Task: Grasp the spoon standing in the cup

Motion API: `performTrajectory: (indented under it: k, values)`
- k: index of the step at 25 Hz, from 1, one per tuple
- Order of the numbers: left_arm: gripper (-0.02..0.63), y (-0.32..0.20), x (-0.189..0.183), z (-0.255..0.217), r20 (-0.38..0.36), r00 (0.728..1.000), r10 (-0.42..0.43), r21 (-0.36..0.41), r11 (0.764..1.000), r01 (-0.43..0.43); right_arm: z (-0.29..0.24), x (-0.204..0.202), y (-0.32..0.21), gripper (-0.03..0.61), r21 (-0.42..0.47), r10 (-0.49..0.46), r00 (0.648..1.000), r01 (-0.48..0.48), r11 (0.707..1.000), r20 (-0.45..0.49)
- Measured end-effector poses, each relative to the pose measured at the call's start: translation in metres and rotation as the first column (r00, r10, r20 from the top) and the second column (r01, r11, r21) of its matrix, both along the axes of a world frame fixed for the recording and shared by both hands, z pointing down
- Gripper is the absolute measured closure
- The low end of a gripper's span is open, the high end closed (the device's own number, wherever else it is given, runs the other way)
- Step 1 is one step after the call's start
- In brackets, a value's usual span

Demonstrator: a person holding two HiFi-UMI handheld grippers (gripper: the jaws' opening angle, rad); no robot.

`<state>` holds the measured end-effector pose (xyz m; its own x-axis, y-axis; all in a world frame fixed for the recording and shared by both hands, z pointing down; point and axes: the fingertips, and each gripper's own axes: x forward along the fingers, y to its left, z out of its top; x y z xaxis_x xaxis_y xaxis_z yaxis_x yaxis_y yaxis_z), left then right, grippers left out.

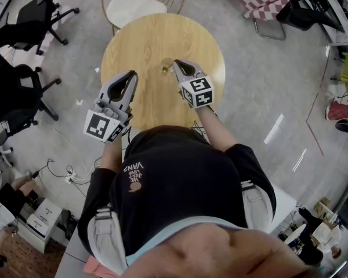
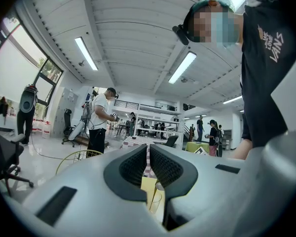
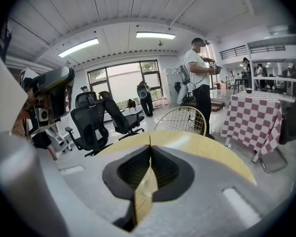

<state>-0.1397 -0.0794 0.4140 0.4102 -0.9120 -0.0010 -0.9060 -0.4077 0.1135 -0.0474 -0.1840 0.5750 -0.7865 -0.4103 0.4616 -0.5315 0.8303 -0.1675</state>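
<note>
Two grippers: the right gripper [image 1: 178, 66], just beside the cup [image 1: 166, 67], is pinched shut on what seems the spoon [image 3: 149, 140] handle. The left gripper [image 1: 127, 83], left of the cup, is nearly closed and empty. The spoon looks light, stiff and slick, so grip high on the handle.

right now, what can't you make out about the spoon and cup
- head view: the clear glass cup is too small to show what stands in it
- right gripper view: fingers cover the cup; a thin dark sliver at their tips, unidentifiable
- left gripper view: only a slit between its fingers shows the cup
</note>
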Motion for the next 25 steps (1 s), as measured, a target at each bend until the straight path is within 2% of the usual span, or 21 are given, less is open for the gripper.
performTrajectory:
  k: [25]
  values:
    - [0.598,0.007,0.001,-0.003,-0.015,1.0,0.026,0.011,1.0,-0.026,-0.032,0.006,0.005,0.577,0.049,0.023,0.998,-0.025,0.998,0.05]
